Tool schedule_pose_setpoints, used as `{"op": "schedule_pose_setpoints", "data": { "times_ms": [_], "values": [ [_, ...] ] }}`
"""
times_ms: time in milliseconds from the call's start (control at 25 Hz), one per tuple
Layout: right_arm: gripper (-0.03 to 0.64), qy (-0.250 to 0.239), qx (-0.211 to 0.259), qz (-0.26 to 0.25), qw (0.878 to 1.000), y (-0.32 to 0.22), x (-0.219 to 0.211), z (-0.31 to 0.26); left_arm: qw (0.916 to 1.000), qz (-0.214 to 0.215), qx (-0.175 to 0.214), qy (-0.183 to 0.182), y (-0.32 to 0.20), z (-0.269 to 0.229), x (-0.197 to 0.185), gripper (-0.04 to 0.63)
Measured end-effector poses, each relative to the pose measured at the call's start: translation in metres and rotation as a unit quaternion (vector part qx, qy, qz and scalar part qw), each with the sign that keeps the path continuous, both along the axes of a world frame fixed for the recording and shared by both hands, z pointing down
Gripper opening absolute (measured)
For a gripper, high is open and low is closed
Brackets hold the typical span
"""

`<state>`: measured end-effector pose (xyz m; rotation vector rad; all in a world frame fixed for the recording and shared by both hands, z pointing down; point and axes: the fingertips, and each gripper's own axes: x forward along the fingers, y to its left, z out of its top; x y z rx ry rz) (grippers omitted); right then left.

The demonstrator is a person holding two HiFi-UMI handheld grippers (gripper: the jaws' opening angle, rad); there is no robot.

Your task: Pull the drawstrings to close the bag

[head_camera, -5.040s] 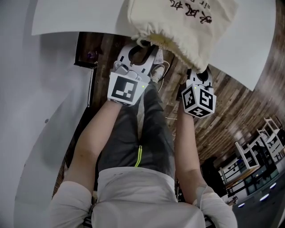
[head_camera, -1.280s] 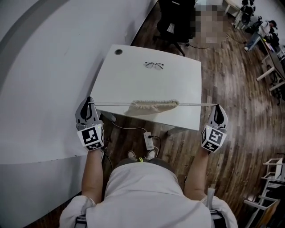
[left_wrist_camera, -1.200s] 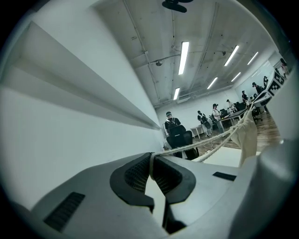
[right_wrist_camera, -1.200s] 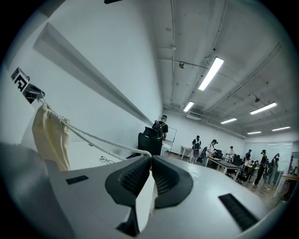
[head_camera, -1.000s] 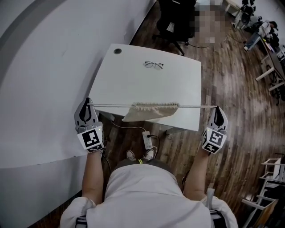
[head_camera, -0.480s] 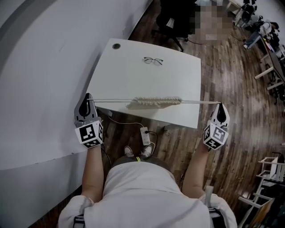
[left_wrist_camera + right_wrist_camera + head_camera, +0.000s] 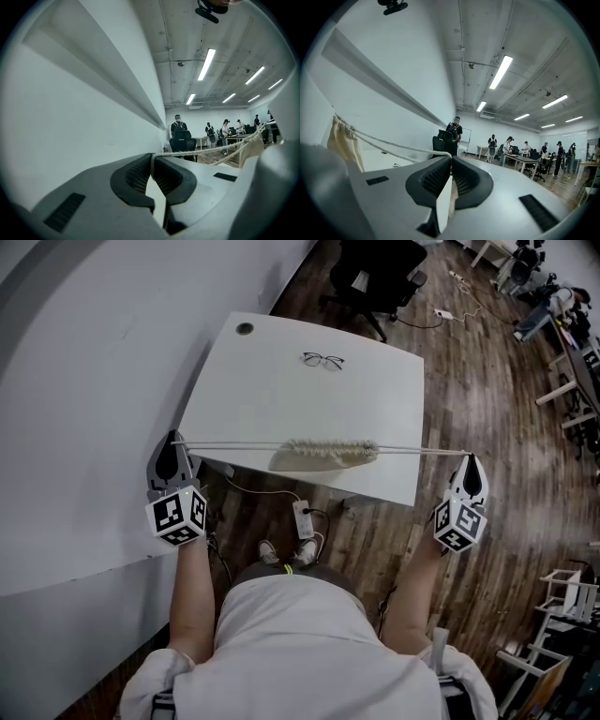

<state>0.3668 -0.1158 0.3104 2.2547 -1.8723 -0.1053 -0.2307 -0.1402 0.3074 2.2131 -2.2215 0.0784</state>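
Note:
A cream drawstring bag [image 7: 326,455] hangs over the near edge of the white table [image 7: 281,404], its mouth bunched tight along the cords. The left drawstring [image 7: 230,446] runs taut to my left gripper [image 7: 172,444], which is shut on its end. The right drawstring [image 7: 422,452] runs taut to my right gripper [image 7: 469,463], shut on that end. In the left gripper view the cord [image 7: 197,150] leaves the shut jaws of the left gripper [image 7: 153,159] toward the bag [image 7: 255,146] at the right. The right gripper view shows the cord [image 7: 393,144] leading from the right gripper [image 7: 451,161] to the bag [image 7: 343,140] at the left.
A pair of glasses [image 7: 323,359] lies at the far side of the table. A black office chair [image 7: 375,282] stands behind it. A white curved wall [image 7: 84,381] runs close by the left gripper. A power strip [image 7: 303,519] lies on the wooden floor under the table.
My left gripper has shifted outward to the left and rolled a little. The cords stay taut and the bag's mouth stays bunched. The right gripper has barely moved.

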Motion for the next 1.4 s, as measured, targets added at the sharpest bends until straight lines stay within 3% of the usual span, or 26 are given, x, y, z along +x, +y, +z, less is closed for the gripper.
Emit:
{"op": "schedule_pose_setpoints", "data": {
  "times_ms": [320,520,1400],
  "values": [
    [0.044,0.006,-0.006,-0.003,1.000,0.000,0.001,0.006,0.9999,-0.003,-0.007,-0.009,0.003,0.007,-0.009,0.017],
    [0.044,0.006,-0.007,-0.003,1.000,0.000,-0.001,0.008,1.0000,-0.006,-0.006,0.005,0.001,0.006,-0.018,0.017],
    [0.044,-0.016,0.001,0.002,1.000,0.001,0.017,0.014,1.0000,0.001,-0.008,-0.003,-0.001,0.009,-0.014,0.017]
  ]
}}
